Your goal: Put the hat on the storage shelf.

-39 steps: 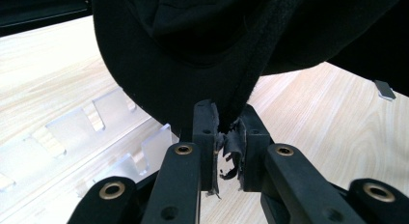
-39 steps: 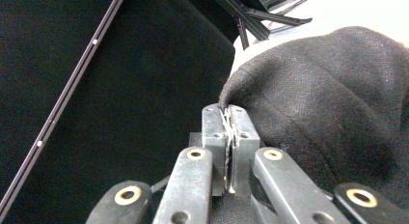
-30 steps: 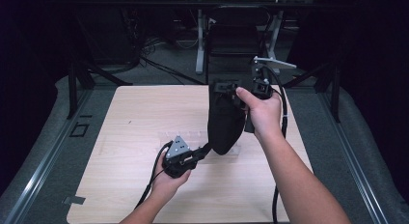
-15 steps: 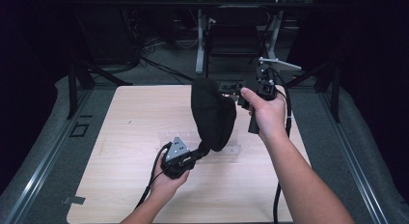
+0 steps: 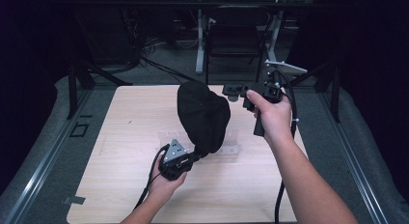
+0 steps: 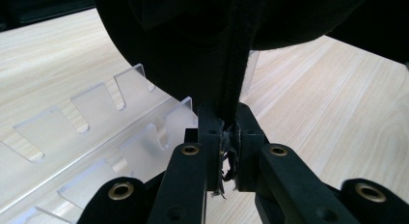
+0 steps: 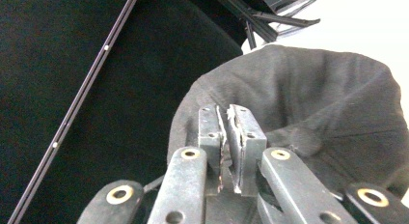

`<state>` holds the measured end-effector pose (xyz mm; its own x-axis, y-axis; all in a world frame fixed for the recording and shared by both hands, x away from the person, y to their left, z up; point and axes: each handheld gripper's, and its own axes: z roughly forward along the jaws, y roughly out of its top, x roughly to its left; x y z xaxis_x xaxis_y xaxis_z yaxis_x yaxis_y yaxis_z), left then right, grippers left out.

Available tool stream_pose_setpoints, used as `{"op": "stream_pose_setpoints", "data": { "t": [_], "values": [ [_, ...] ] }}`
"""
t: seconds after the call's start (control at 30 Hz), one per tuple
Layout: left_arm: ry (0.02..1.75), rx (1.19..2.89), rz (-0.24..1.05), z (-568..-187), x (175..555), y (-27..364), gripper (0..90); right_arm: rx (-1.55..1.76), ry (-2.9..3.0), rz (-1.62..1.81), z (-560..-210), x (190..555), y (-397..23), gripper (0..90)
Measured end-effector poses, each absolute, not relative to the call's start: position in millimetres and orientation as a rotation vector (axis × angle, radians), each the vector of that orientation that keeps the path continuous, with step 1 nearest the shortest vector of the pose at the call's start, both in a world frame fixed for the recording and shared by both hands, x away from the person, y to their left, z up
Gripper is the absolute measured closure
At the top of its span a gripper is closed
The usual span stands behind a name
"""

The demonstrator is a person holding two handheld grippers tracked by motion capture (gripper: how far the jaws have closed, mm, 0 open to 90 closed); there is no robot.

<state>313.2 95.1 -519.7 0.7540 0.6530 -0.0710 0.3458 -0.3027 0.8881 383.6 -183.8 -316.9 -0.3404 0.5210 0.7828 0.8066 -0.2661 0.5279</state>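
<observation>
A black cloth [image 5: 202, 115] hangs bunched above the table [image 5: 120, 185], held between both grippers. My left gripper [image 5: 194, 156] is low and near the table's front, shut on the cloth's lower edge; in the left gripper view the black cloth [image 6: 231, 64] rises straight out of the closed left gripper [image 6: 224, 132]. My right gripper [image 5: 230, 91] sits at the cloth's upper right. In the right gripper view the right gripper [image 7: 225, 119] is pressed shut against the near edge of the grey-looking cloth [image 7: 313, 98].
A clear plastic rack [image 6: 96, 132] with slotted tabs lies on the table under the cloth, also seen as the clear rack [image 5: 231, 147] beside my left gripper. Metal stand legs [image 5: 202, 40] and cables lie on the dark floor beyond the far edge.
The cloth's top has swung left and the cloth has spread wider. The right hand has shifted slightly right. The left gripper has stayed in place.
</observation>
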Motion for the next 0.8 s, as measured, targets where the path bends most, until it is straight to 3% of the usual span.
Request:
{"op": "stream_pose_setpoints", "data": {
  "t": [0.8],
  "values": [
    [0.866, 1.879, 0.254, -546.3, 319.6, 109.7, 84.7, -1.686, -1.737, -1.661, -325.1, 375.6, -204.0, 84.1]
  ]
}}
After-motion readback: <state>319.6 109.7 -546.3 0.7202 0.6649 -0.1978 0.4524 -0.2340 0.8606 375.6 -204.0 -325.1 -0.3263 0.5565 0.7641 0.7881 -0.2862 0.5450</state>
